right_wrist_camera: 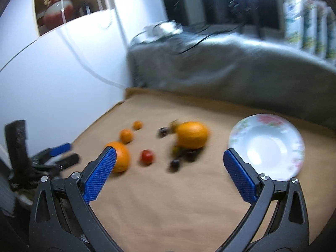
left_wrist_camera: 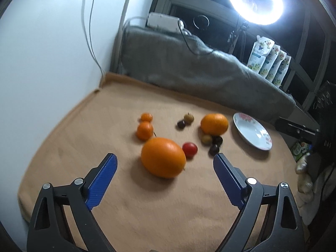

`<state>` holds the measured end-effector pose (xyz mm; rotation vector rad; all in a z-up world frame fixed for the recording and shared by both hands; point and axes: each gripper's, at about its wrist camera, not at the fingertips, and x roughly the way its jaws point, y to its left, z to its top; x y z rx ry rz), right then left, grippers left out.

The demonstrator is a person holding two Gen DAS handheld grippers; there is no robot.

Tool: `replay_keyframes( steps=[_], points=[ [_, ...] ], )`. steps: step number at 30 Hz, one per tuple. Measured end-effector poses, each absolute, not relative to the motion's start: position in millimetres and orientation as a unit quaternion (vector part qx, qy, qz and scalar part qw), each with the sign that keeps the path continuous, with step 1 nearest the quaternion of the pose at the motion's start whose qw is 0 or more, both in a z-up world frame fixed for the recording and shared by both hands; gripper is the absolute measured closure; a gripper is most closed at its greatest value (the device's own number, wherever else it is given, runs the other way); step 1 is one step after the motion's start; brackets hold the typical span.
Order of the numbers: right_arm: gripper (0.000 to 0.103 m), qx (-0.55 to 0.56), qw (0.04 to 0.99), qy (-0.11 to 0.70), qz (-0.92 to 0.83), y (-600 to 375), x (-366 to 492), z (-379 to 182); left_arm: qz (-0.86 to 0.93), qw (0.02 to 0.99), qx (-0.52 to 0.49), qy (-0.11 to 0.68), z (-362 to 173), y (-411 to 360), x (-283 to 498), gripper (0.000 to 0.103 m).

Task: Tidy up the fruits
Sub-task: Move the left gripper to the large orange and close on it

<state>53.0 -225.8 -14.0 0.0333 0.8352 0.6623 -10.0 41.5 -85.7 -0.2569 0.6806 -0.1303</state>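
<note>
Fruit lies loose on a tan cloth (left_wrist_camera: pixel 147 210). In the left wrist view a large orange (left_wrist_camera: pixel 163 157) sits just ahead of my left gripper (left_wrist_camera: pixel 166 159), whose blue fingers stand wide apart and touch nothing. A small red fruit (left_wrist_camera: pixel 189 150) lies right of that orange. Behind are two small mandarins (left_wrist_camera: pixel 145 130), a second large orange (left_wrist_camera: pixel 214 124) and several small dark and yellowish fruits (left_wrist_camera: pixel 214 145). A white flowered plate (left_wrist_camera: pixel 252 131) stands at the right. In the right wrist view my right gripper (right_wrist_camera: pixel 169 159) is open above the cloth, with the plate (right_wrist_camera: pixel 266 147) beside its right finger.
A white wall (left_wrist_camera: pixel 52 63) borders the cloth on the left. A grey blanket-covered ledge (left_wrist_camera: pixel 199 71) runs along the back, with cables, a ring light (left_wrist_camera: pixel 255 1) and several pouches (left_wrist_camera: pixel 268 63). The left gripper's body (right_wrist_camera: pixel 42 163) shows at the left edge of the right wrist view.
</note>
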Motion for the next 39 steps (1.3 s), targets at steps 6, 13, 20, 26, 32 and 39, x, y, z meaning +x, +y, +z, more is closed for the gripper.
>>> replay_keyframes(
  steps=[6, 13, 20, 26, 32, 39],
  points=[
    [0.000, 0.015, 0.807, 0.446, 0.386, -182.5, 72.7, -34.0, -0.080, 0.918, -0.148, 0.360, -104.3, 42.3, -3.0, 0.015],
    [0.002, 0.008, 0.749, 0.493, 0.443, -143.1, 90.4, -55.9, -0.096, 0.903, -0.168, 0.385, -122.8, 43.0, 7.3, 0.022],
    [0.013, -0.012, 0.704, 0.530, 0.472, -106.8, 102.5, -81.9, -0.098, 0.896, -0.176, 0.396, -132.3, 43.5, 16.3, 0.025],
    [0.017, -0.022, 0.680, 0.550, 0.484, -87.4, 107.4, -99.5, -0.097, 0.893, -0.180, 0.401, -138.5, 44.6, 22.9, 0.027],
    [0.021, -0.029, 0.668, 0.560, 0.488, -75.8, 111.1, -108.5, -0.099, 0.889, -0.189, 0.406, -143.5, 47.4, 28.4, 0.033],
    [0.023, -0.033, 0.659, 0.568, 0.492, -66.2, 115.7, -117.8, -0.106, 0.882, -0.202, 0.412, -147.9, 50.2, 33.2, 0.037]
  ],
)
